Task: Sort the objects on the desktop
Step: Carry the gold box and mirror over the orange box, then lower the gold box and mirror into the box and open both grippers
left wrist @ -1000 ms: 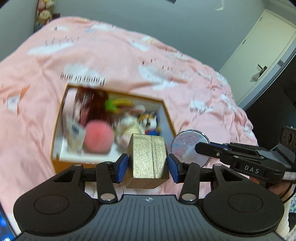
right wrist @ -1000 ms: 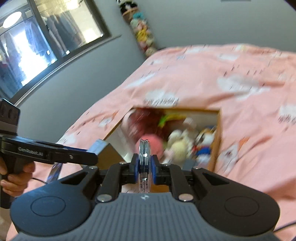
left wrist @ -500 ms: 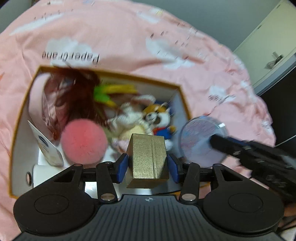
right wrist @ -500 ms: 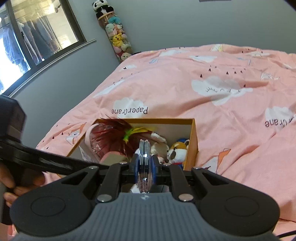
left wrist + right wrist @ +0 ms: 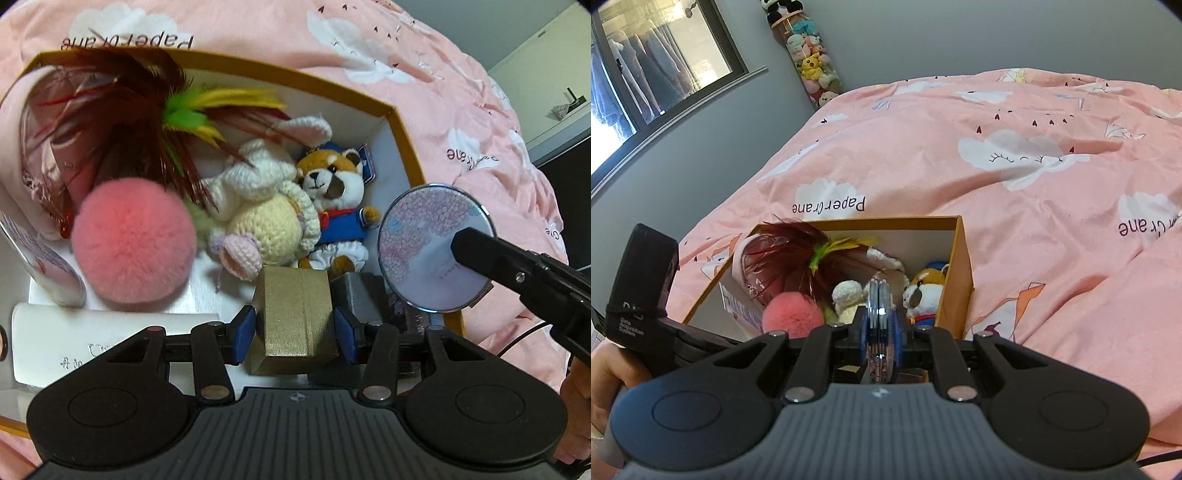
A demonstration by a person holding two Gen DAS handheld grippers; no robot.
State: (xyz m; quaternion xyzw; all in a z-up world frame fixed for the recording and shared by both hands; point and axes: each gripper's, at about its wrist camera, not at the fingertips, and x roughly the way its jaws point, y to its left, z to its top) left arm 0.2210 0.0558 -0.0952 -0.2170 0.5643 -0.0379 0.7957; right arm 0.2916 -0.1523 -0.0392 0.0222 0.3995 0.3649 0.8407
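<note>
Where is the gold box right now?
In the left wrist view, the gold box sits clamped in the left gripper, low over the open box, just below the raccoon plush.

I am in a home bedroom: a bed under a pink cotton duvet printed with white clouds [image 5: 1015,184], a hanging column of small plush toys [image 5: 809,62] in the grey wall's corner, a dark-framed window [image 5: 665,62].

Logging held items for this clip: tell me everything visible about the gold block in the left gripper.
The gold block is a small box-shaped piece with a matte, brushed metallic-gold look and a faint seam down its top face. It sits slightly tilted, clamped at its sides between the blue pads of the left gripper, over the near end of the open box, in front of the fox plush.
</note>
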